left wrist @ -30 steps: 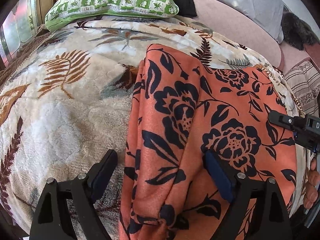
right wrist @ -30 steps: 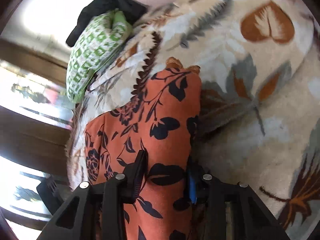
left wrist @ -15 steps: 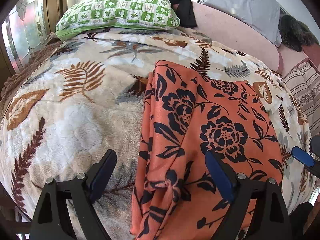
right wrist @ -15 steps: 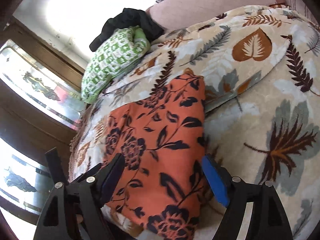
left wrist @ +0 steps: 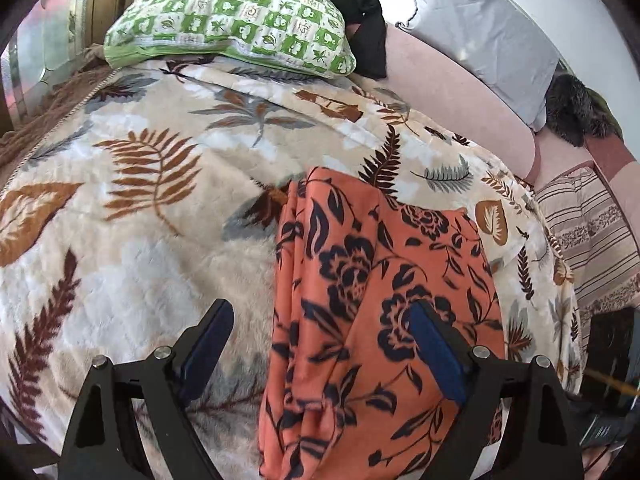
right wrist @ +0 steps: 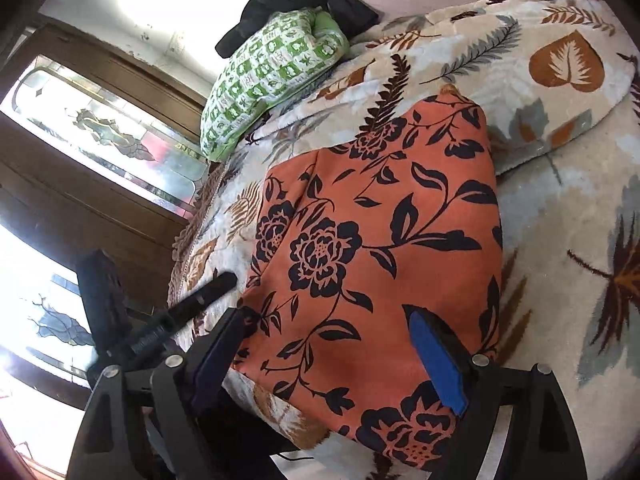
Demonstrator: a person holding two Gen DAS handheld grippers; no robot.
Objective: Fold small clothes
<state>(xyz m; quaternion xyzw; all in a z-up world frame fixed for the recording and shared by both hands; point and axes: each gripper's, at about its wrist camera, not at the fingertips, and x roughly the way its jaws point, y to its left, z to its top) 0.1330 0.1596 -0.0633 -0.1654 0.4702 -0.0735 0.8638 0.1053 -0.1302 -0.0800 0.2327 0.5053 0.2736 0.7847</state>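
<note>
Two grippers, both spread wide with nothing pinched. Left gripper (left wrist: 320,344) hanging above the near end of the orange cloth (left wrist: 380,312), one finger (left wrist: 208,340) over bare blanket, the other over the fabric, pads not pressing on anything. Right gripper (right wrist: 324,352) also over the near part of that cloth (right wrist: 380,240), jaws just been opening, cloth under the gap but not squeezed, so let go.

Orange cloth with dark blue flowers and leaves, folded into a longish rectangle, lying flat on the blanket (left wrist: 140,220) towards the front right of the bed in the left view. A lengthwise crease running down its left part, a bit rumpled near the bottom. Near end draped over the bed edge in the right view.

Blanket cream and fluffy, printed with brown and grey leaves. Green-and-white checked pillow (left wrist: 240,24) at the far end, some black clothing (left wrist: 360,20) bunched behind and beside it. Grey pillow (left wrist: 488,36) further right against a pink cover, something dark and furry (left wrist: 572,112) next to that, striped fabric (left wrist: 592,240) off the right side.

In the right view, the other gripper's black finger (right wrist: 200,300) sticking in from the left, close beside the cloth's edge. Dark wooden frames with patterned glass (right wrist: 100,132) behind.
</note>
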